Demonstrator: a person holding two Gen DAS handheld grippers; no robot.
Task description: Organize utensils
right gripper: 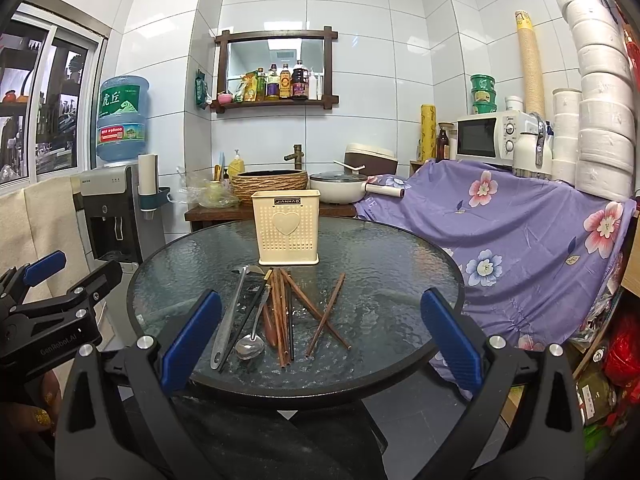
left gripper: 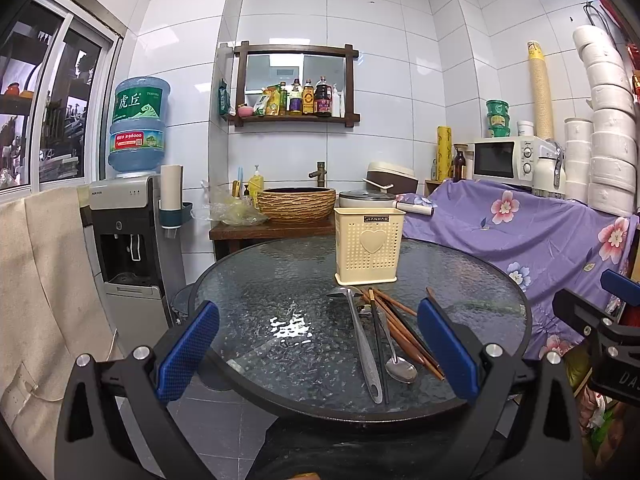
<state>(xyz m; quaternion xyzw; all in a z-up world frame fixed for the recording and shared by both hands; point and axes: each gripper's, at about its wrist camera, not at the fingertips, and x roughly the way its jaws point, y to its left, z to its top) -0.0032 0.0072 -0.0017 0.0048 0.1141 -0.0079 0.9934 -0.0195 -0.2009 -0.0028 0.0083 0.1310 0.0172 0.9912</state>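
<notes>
Right wrist: utensils (right gripper: 276, 312) clustered mid-table (right gripper: 400, 264); right claw (right gripper: 320, 334) spread wide at rim.

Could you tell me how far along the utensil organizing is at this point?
Nothing looks done: no handles show above the cream utensil holder. Nothing is in hand; the left hand-held gripper and right hand-held gripper are open. Left: the ladle, spoon and chopsticks lying on the glass table.

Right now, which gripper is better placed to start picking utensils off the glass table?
Probably the right gripper: open, with the utensil pile centred between its fingers. The left gripper, also open, sees the pile toward its right finger. The holder stands behind the pile.
</notes>
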